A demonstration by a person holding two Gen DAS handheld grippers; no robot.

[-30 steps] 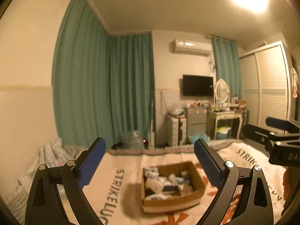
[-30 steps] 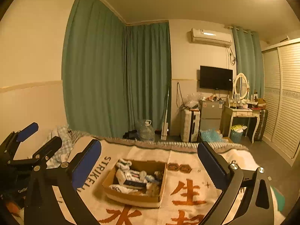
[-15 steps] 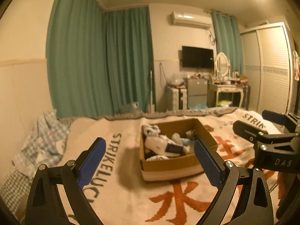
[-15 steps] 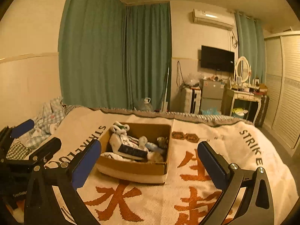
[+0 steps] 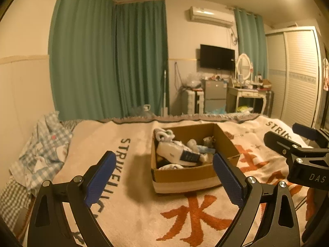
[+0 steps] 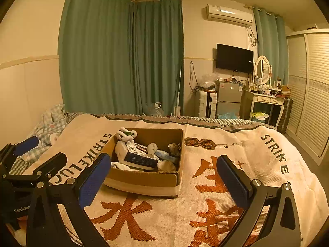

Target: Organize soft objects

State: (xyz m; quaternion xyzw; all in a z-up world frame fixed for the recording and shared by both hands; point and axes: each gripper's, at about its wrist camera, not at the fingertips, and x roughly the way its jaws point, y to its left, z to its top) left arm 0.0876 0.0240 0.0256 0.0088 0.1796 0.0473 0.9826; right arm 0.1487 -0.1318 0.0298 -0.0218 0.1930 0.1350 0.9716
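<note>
A cardboard box [image 5: 186, 176] [image 6: 144, 182] sits on the bed's cream blanket with orange characters [image 5: 127, 201] [image 6: 242, 144]. Inside lie several soft items: rolled white socks [image 5: 163, 133] [image 6: 126, 133] and a white and navy bundle [image 5: 178, 154] [image 6: 136, 159]. My left gripper [image 5: 164, 179] hovers open just before the box, nothing between its blue pads. My right gripper [image 6: 164, 180] is open too, above the blanket at the box's front right. Each gripper shows in the other's view: the right one [image 5: 296, 140], the left one [image 6: 39, 154].
A crumpled checked quilt [image 5: 39, 148] [image 6: 48, 127] lies at the bed's left by the wall. Beyond the bed stand green curtains [image 6: 123, 61], a suitcase [image 6: 207, 104], a small fridge [image 6: 228, 99], a dressing table with mirror [image 6: 265, 98] and a louvred wardrobe [image 6: 312, 94].
Both grippers have tilted down and come closer to the box, which now looks larger and nearer in both views. Both stay open.
</note>
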